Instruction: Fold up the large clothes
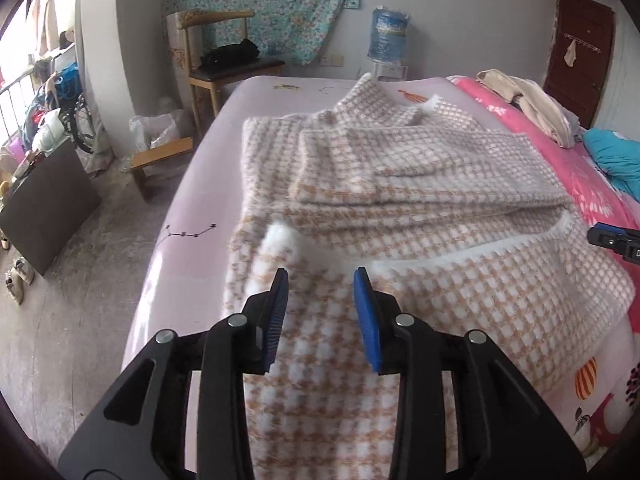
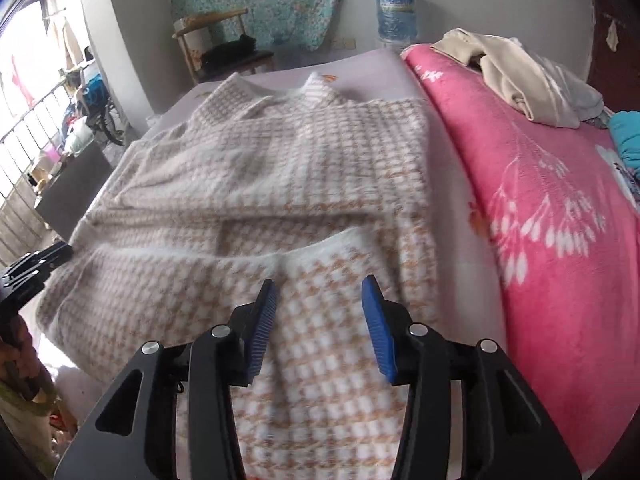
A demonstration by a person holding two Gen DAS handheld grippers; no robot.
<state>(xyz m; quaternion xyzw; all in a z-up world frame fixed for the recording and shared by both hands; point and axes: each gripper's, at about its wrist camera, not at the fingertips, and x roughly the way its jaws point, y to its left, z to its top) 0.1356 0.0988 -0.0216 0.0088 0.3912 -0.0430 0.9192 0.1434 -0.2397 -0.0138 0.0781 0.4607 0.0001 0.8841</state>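
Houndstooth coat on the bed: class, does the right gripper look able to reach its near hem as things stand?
Probably yes. The right gripper is open, poised just above the houndstooth coat, and its near hem lies straight ahead with nothing in the way. The left gripper sits off to the side.

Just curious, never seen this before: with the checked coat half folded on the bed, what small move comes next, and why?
Probably both tools, left and right, open and empty, reach down to pinch the checked coat's near hem, which lies unfolded toward them.

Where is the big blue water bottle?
In the left wrist view, the water bottle stands against the far wall beyond the bed, right of the wooden chair.
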